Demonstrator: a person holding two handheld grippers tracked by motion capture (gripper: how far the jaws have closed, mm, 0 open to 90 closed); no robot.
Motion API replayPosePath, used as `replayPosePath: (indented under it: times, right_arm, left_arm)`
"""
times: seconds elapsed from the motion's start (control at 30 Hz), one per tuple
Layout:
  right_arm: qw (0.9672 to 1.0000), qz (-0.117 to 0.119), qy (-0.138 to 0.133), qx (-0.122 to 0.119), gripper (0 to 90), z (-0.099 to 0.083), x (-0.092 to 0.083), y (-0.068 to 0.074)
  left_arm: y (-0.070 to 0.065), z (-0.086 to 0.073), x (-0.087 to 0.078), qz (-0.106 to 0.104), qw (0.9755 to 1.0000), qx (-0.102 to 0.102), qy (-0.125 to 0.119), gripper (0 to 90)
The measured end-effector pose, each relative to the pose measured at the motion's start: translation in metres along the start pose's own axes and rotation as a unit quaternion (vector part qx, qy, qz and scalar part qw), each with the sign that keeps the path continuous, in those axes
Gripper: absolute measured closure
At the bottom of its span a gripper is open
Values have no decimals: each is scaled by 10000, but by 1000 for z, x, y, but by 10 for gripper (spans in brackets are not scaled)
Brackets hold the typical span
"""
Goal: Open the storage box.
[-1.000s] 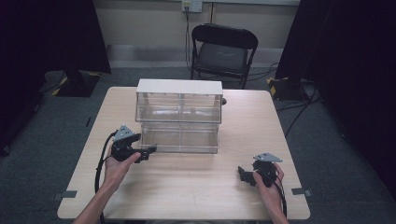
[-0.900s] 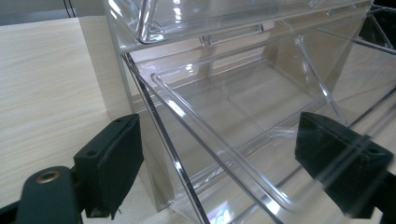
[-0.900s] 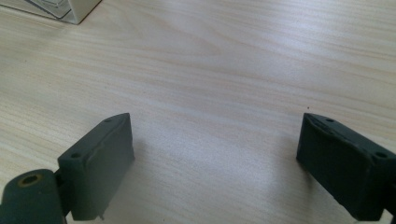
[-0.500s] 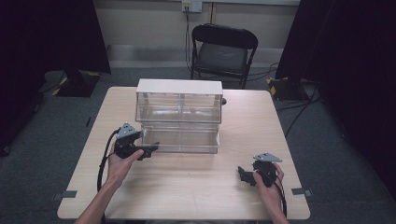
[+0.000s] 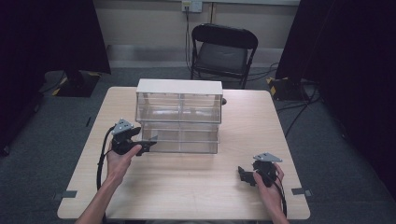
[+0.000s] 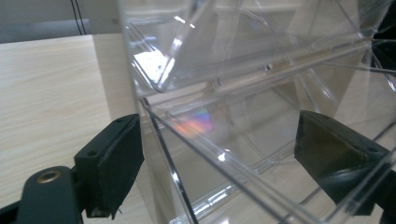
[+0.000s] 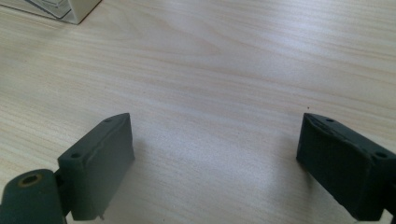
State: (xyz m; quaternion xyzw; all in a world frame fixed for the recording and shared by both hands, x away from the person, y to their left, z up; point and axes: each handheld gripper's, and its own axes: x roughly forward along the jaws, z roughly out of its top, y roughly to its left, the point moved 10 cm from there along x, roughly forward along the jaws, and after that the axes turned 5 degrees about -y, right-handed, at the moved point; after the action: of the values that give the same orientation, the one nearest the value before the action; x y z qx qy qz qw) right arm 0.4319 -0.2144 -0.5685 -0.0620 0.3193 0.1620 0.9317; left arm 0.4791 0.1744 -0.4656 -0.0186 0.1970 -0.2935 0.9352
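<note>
Black folding chair (image 5: 224, 51) beyond wooden table (image 5: 196, 186), cables on floor

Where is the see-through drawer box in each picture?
High view: the clear drawer box stands mid-table, just beyond the left hand-held gripper.
Left gripper view: its clear drawer looms close, with the jaws apart on either side of a drawer corner.
Right gripper view: one bottom corner peeks in at top left.
Shared landmark: the pale wooden table.

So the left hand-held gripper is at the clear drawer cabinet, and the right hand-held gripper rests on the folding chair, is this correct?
Not quite. The right hand-held gripper rests on the wooden table, not the folding chair, which stands behind the table; the high view shows this. The left hand-held gripper is indeed at the clear drawer cabinet.
</note>
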Motion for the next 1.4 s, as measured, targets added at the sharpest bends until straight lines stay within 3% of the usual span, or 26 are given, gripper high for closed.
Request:
replayPosePath:
  times: [0.33,0.77,1.4]
  right_arm:
    - [10000,0,2,6,102,0,0,0]
    - [10000,4,1,-5,101,0,0,0]
    - [10000,4,0,-6,101,0,0,0]
  left_arm:
    - [-4,-1,2,-71,10000,35,38,162]
    - [-5,3,1,9,9999,146,51,172]
    - [-5,4,0,0,9999,157,59,195]
